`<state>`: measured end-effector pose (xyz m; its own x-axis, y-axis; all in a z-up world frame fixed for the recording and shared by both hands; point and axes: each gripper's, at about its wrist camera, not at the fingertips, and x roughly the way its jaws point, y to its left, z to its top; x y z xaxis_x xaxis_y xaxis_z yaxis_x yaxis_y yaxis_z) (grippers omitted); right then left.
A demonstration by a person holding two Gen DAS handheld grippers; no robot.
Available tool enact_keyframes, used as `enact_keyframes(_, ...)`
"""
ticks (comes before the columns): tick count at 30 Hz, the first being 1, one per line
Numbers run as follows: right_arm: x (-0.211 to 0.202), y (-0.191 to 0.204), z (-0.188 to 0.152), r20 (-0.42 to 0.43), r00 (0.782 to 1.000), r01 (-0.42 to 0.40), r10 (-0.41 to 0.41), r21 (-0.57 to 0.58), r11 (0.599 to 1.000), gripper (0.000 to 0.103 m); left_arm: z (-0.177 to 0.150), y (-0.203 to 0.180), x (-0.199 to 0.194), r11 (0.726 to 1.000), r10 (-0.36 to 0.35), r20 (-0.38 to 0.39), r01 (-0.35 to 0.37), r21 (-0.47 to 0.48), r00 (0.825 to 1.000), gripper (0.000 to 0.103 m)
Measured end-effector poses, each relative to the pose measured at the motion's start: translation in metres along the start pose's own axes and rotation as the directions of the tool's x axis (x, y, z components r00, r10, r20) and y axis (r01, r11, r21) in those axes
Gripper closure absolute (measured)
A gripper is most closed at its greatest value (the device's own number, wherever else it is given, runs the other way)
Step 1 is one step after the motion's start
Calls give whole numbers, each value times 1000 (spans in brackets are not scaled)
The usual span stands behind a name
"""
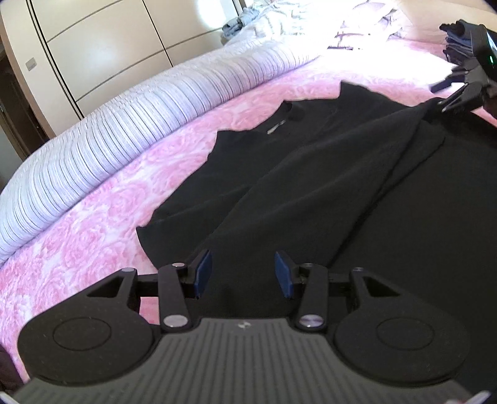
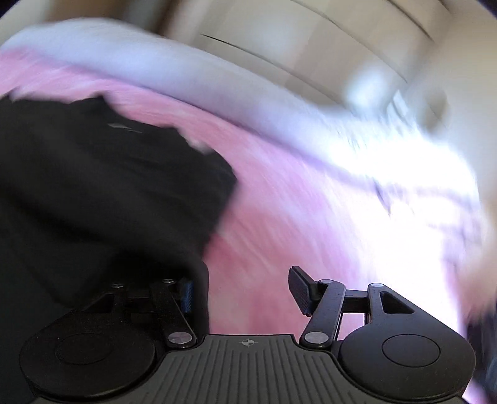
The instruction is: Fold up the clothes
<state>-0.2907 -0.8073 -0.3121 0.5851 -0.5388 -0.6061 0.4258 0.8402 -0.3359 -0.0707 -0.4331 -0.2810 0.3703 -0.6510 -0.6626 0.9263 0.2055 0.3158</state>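
A black shirt [image 1: 310, 174] lies on the pink bedspread [image 1: 93, 223], collar toward the far side, with one side folded over its middle. My left gripper [image 1: 243, 273] hovers open over the near hem, and nothing sits between its blue pads [image 1: 203, 273]. My right gripper [image 1: 447, 93] appears at the upper right, at the top edge of the folded flap. In the blurred right wrist view, the right gripper [image 2: 243, 292] is open. The black shirt [image 2: 102, 192] drapes against its left finger [image 2: 186, 295] but is not pinched.
A rolled white-and-lilac striped duvet [image 1: 124, 133] runs along the far side of the bed. Beige wardrobe doors [image 1: 102, 46] stand behind it. Crumpled laundry [image 1: 264, 18] and a dark folded stack [image 1: 456, 40] sit at the far end.
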Motion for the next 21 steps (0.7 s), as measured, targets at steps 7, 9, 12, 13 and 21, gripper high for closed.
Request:
enact_keyframes(7, -13, -28, -4, -29, 999, -33, 37, 144, 989, 44, -13, 22, -10, 997, -32, -15, 31, -70, 999, 63)
enact_keyframes(9, -21, -18, -3, -6, 1000, -28, 28, 64, 998, 44, -15, 35, -13, 994, -38, -13, 37, -104, 999, 63)
enact_keyframes(12, -25, 6, -2, 39, 999, -8, 13, -131, 991, 44, -10, 53, -3, 989, -52, -28, 47, -141, 998, 63)
enact_keyframes(13, -23, 14, -1, 49, 999, 2, 8, -189, 982, 44, -9, 59, 0, 987, -57, -33, 51, -154, 998, 63)
enact_keyframes(21, 7, 20, -4, 100, 992, 105, -79, -282, 954, 45, 5, 76, 46, 972, -164, -97, 144, -184, 982, 72)
